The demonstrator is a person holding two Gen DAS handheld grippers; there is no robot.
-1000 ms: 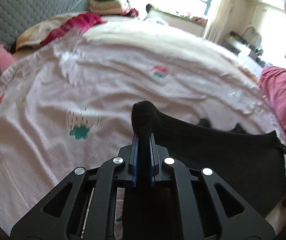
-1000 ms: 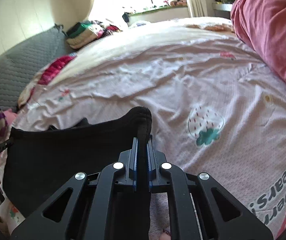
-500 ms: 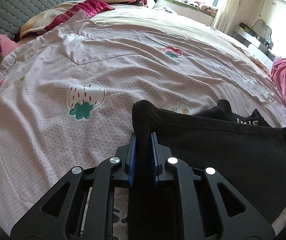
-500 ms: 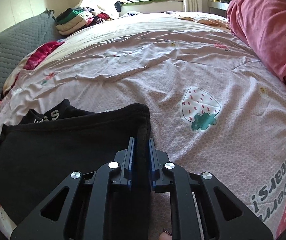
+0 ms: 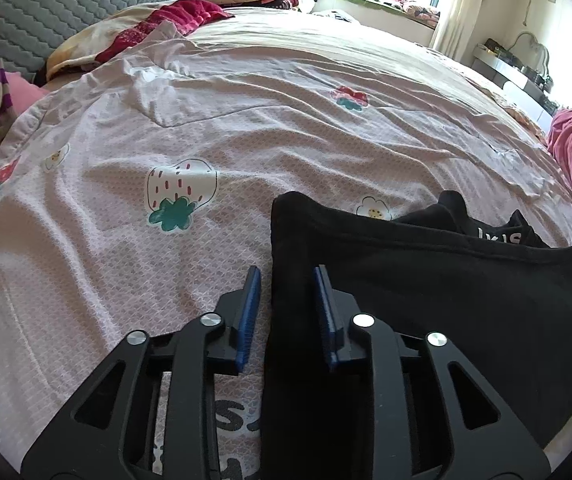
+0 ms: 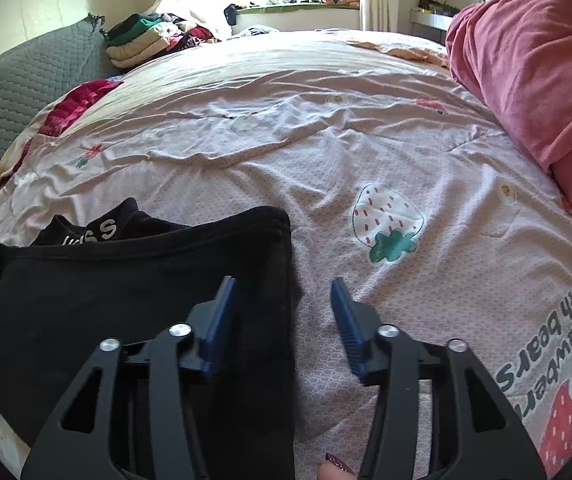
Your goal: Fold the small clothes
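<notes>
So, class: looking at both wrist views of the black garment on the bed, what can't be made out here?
- Black garment: near part, left wrist view, hidden behind the left gripper.
- White lettering: right wrist view, partly covered by the folded layer, unreadable.
- Quilt text: right wrist view, cut off by the edge.
- Right gripper: contact with the cloth unclear.

A black garment [image 5: 426, 300] with white lettering lies on a pale pink bed cover [image 5: 245, 120] printed with white, red-flecked, green-leaved strawberries, beside a rose-pink blanket [image 6: 534, 68], grey quilted cushion [image 6: 25, 88], and black tools with blue pads [image 5: 247, 312].
</notes>
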